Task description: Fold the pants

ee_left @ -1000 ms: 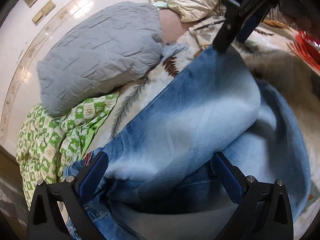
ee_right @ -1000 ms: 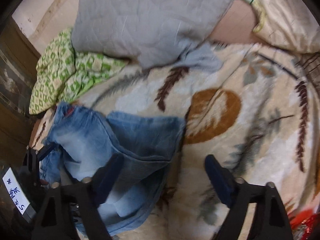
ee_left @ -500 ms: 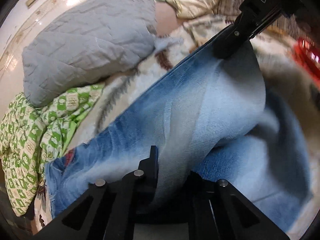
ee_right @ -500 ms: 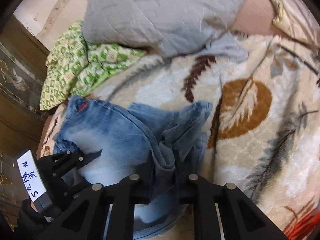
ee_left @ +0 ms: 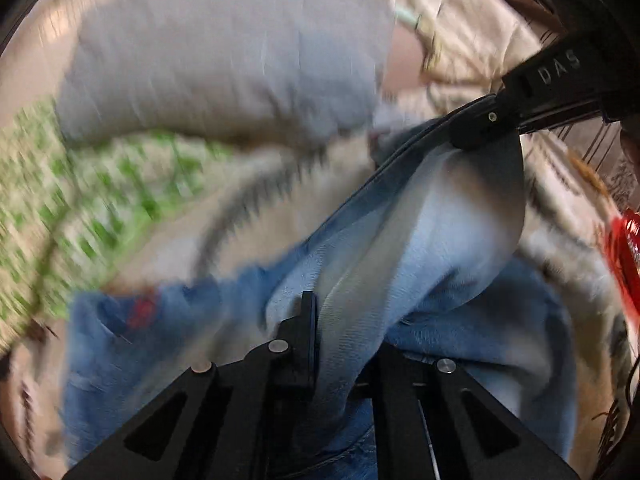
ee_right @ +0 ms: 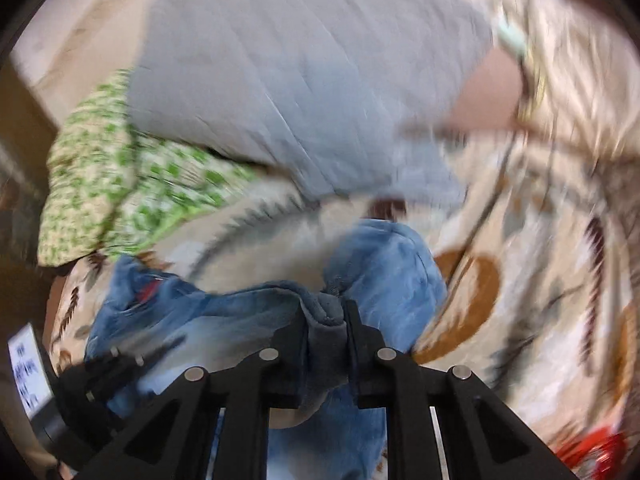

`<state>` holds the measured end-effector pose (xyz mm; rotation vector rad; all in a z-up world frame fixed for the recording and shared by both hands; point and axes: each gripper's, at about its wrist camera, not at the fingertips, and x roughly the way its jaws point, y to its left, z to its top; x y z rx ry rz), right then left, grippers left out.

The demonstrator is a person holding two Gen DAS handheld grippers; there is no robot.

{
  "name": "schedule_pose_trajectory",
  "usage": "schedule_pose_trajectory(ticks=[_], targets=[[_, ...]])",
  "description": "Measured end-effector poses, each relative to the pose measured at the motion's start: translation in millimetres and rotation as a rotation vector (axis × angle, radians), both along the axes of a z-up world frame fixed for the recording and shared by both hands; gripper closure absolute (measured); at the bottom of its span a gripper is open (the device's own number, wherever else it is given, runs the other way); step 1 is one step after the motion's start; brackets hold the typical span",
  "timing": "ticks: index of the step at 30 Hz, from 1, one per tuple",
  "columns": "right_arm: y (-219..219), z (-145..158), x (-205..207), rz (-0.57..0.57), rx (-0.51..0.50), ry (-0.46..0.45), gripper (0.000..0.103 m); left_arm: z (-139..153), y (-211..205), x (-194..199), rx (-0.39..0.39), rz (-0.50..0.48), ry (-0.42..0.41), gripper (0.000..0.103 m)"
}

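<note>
Your left gripper [ee_left: 344,344] and right gripper [ee_right: 326,344] each pinch the jeans [ee_left: 420,248] over a feather-print blanket [ee_right: 520,280]; a grey pillow [ee_right: 300,92] lies beyond.

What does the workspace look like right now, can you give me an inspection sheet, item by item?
Surface: cream blanket with a brown and grey leaf print.
Job's things: blue jeans, bunched and partly lifted.
Clutter: grey quilted pillow, green patterned cloth, beige bedding, red item at the edge.
Grippers: left gripper shut on the jeans; right gripper shut on a denim fold.
Cables: nothing seen.
Surroundings: pale wall behind the pillow; both views are motion-blurred.
</note>
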<state>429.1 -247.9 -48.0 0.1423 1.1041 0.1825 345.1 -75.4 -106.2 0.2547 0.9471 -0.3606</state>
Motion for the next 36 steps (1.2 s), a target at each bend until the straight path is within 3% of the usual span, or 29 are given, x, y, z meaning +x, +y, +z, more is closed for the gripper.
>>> schedule_pose_trajectory(ticks=[2,3,4,6,8,13,15,21,28,33,36], targets=[[-12.9,-31.4,10.7,-0.040,0.045,0.093,0.076,-13.9,-3.8,-2.0,0.001,0.001,0.035,0.093],[-18.2,-39.4,11.1,-0.062,0.052,0.112,0.063,-13.9,-4.0,-5.4,-0.005,0.002,0.025,0.087],[-23.0,-43.1,9.6,-0.071,0.040,0.118,0.036,-11.6,-5.0,-9.6,-0.009,0.004,0.012,0.081],[-30.9,-38.0,2.6,-0.076,0.001,0.078,0.016,-1.9,-4.4,-17.5,0.007,0.020,0.004,0.029],[-38.1,-23.0,-5.8,-0.070,-0.021,0.028,0.016,12.6,9.9,-25.9,-0.006,0.053,-0.056,0.013],[-50.2,17.5,-25.3,-0.063,0.004,-0.065,0.010,50.3,56.3,-71.1,-0.103,0.132,-0.125,0.007],[-42.6,33.7,-32.0,-0.042,0.004,-0.111,0.009,55.8,78.7,-93.7,-0.108,0.176,-0.139,0.006],[19.8,60.1,-40.7,0.114,0.000,-0.172,0.000,42.4,162.7,-141.6,-0.102,0.405,-0.121,0.002],[150.3,28.7,-40.8,0.350,-0.025,-0.112,0.000,18.6,234.7,-207.3,-0.147,0.604,-0.102,0.001],[245.5,-4.1,-38.9,0.497,-0.124,-0.091,0.000,-20.2,267.9,-211.9,-0.175,0.688,-0.021,0.001],[289.5,-25.1,-30.4,0.553,-0.228,-0.107,0.000,-34.4,268.2,-205.7,-0.206,0.669,-0.007,0.001]])
